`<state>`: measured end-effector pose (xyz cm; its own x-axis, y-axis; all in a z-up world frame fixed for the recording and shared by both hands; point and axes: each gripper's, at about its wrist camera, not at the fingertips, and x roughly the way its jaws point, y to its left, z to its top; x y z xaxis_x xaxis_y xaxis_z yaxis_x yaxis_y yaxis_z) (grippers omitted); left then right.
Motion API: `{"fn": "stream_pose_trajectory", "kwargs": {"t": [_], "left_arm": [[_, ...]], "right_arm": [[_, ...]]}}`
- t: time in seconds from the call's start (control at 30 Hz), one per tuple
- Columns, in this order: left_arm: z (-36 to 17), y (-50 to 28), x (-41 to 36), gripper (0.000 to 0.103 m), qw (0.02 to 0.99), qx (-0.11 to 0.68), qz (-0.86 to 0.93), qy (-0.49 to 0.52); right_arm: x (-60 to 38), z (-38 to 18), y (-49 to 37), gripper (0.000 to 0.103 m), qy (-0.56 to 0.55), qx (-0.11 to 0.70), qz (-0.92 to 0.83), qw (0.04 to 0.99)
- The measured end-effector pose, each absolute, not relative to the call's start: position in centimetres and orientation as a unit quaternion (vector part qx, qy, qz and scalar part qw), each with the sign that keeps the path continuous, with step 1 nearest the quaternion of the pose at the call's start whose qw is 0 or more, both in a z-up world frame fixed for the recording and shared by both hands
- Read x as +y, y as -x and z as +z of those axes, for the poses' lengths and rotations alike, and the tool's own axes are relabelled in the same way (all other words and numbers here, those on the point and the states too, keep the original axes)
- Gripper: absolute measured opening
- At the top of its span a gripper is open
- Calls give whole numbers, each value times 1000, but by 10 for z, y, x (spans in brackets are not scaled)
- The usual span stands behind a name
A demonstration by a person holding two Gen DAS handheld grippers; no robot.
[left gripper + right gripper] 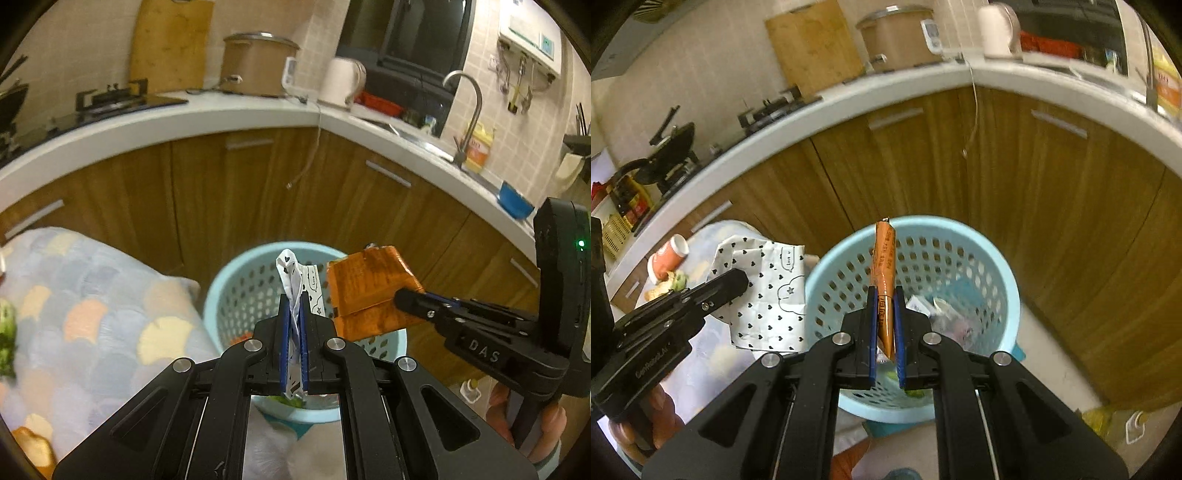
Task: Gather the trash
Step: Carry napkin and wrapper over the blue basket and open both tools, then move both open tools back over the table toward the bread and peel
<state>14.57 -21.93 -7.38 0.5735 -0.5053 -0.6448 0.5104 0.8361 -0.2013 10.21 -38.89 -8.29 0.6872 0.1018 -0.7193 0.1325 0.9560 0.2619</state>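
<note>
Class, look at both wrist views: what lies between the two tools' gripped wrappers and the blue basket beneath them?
Nothing. In both views the white heart-print wrapper and orange wrapper hang over the basket's open mouth.

The left tool (294,299) pinches a white patterned wrapper (291,273) above the blue basket (236,291), with the right tool (402,297) clamping an orange packet (365,284) just beside it.
</note>
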Motion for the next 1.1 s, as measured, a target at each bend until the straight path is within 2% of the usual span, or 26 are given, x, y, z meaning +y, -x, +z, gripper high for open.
{"fn": "stream_pose_trajectory", "kwargs": {"t": [0.2,0.27,0.3,0.33,0.37,0.4,0.47,0.73,0.83,1.1], "left_arm": [[-87,-149,-233,6,880,378,-288,-18],[-90,-149,-235,17,878,382,-287,-22],[-89,-150,-235,28,878,383,-287,-21],[-90,-149,-235,36,878,383,-286,-21],[-90,-149,-233,38,880,381,-282,-23],[-90,-147,-232,39,881,380,-281,-24],[-90,-147,-228,39,881,380,-281,-23],[-84,-140,-207,41,887,375,-267,-12],[-80,-136,-199,42,891,371,-262,-6],[-55,-116,-162,46,906,335,-260,10]], "right_arm": [[-389,-93,-103,7,-140,416,-13,898],[-389,-97,-105,7,-142,424,-13,894],[-389,-97,-107,9,-142,427,-14,893],[-390,-99,-107,17,-145,430,-15,891],[-392,-101,-108,21,-151,433,-15,889],[-393,-102,-107,31,-159,431,-15,888],[-396,-101,-106,38,-165,428,-18,888],[-391,-93,-103,39,-170,420,-10,891],[-383,-87,-101,42,-164,414,-2,895],[-351,-63,-96,45,-137,389,25,911]]}}
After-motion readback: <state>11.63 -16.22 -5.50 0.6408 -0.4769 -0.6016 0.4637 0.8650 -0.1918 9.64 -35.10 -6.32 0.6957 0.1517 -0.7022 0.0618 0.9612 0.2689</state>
